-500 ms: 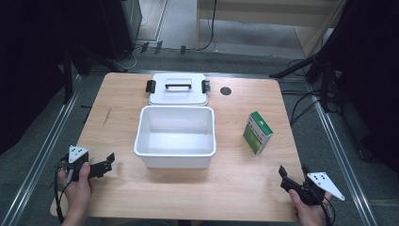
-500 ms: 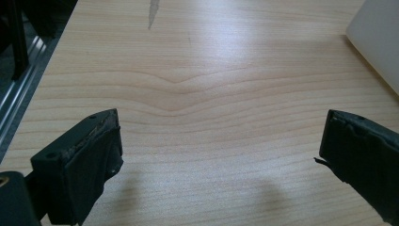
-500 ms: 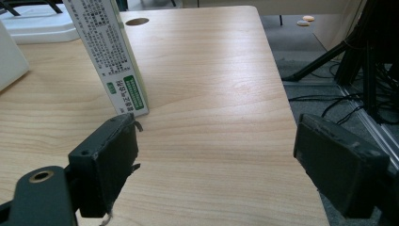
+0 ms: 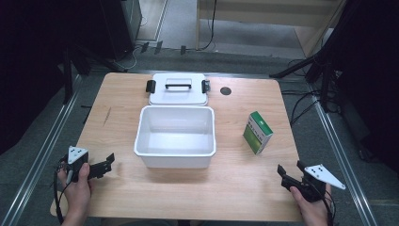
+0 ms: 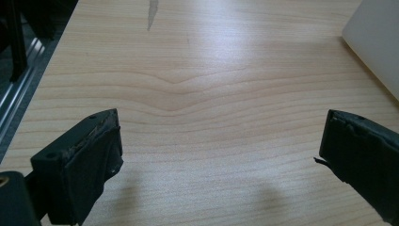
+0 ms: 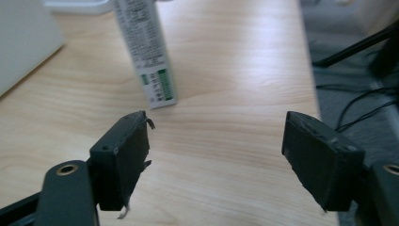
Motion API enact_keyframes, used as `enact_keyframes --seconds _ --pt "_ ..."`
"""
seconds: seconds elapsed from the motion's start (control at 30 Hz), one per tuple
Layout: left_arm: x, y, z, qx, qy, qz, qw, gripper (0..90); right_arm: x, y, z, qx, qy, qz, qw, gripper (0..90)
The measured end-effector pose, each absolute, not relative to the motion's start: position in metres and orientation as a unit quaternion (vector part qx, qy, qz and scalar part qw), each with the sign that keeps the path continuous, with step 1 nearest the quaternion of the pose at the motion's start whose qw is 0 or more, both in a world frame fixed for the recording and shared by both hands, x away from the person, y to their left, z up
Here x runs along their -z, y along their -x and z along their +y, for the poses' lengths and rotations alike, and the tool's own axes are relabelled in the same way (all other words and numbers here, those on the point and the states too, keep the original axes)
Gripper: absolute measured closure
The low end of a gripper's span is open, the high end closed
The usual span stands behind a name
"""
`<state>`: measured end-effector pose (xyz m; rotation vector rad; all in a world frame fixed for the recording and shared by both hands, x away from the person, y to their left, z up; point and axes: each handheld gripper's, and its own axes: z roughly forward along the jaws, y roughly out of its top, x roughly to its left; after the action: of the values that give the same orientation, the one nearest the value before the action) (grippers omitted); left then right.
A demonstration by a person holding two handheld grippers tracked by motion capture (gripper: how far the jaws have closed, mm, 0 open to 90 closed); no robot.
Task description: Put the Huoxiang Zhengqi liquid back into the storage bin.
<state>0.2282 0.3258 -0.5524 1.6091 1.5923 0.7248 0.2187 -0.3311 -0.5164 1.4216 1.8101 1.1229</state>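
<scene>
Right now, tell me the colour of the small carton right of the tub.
Green and white carton; clearest in the high view.

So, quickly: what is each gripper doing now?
Left gripper: open, holding nothing.
Right gripper: open, holding nothing.
</scene>
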Motion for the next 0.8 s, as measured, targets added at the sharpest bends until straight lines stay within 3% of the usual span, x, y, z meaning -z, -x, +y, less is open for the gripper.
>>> enact_keyframes --seconds 0.23,0.47,0.8 --pt "0.552 -0.228 0.326 -0.283 -0.629 0.622 0.371 0.6 0.489 -0.240 -0.322 -0.360 -0.532 0.732 0.228 24.0" --pt "0.552 -0.228 0.326 -0.283 -0.629 0.621 0.371 0.6 0.464 -0.259 -0.311 -0.292 -0.521 0.776 0.202 23.3" --pt "0.552 -0.229 0.326 -0.282 -0.630 0.622 0.370 0.6 0.419 -0.303 -0.284 -0.153 -0.524 0.831 0.106 20.1"
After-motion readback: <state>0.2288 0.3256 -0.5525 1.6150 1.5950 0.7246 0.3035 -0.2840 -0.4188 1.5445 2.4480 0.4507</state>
